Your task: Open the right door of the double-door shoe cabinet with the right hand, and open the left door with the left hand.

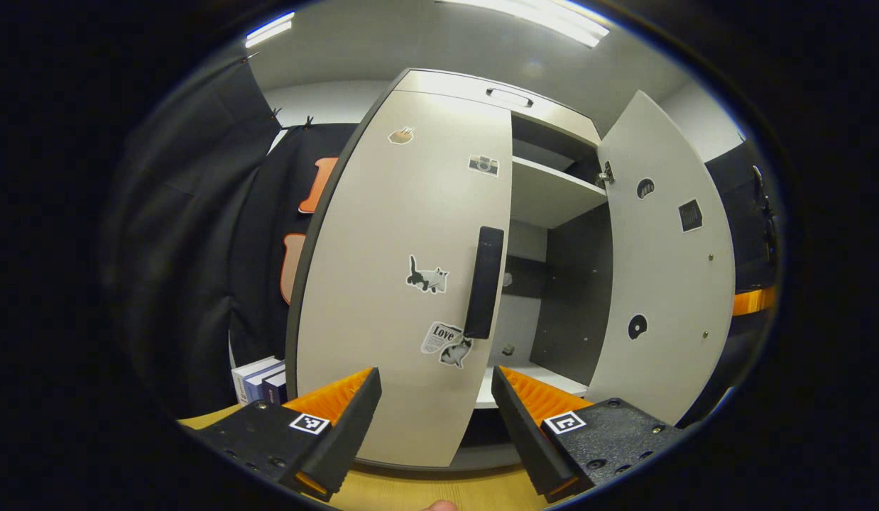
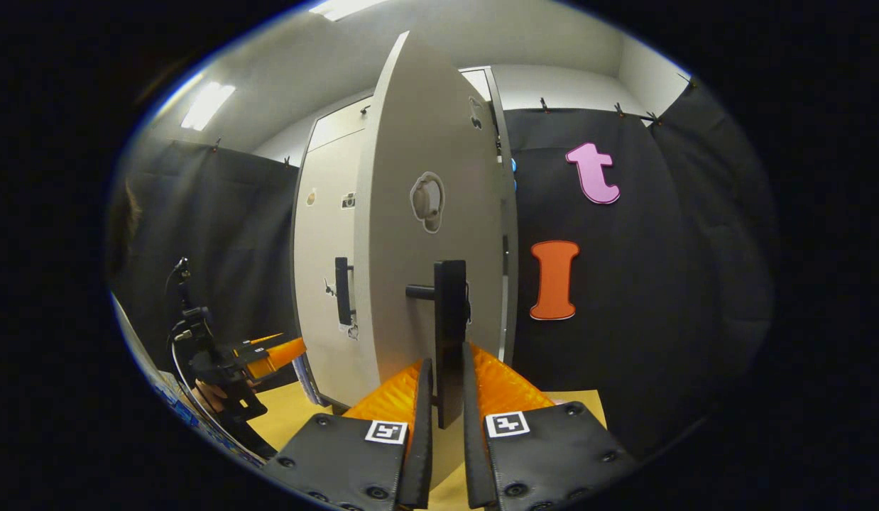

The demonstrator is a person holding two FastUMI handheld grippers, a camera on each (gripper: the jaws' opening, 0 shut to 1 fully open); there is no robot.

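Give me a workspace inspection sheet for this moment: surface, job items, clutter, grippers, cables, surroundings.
Surface: light wooden tabletop under the cabinet.
Job's things: right door swung open, shelves showing; left door closed, its dark handle free.
Clutter: a stack of boxes left of the cabinet.
Grippers: left gripper jaws open, short of the left handle; right gripper jaws closed around the right door's handle, contact on both sides not clear.
Cables: one on the left gripper, seen from the right gripper view.
Surroundings: black cloth wall, ceiling lights.
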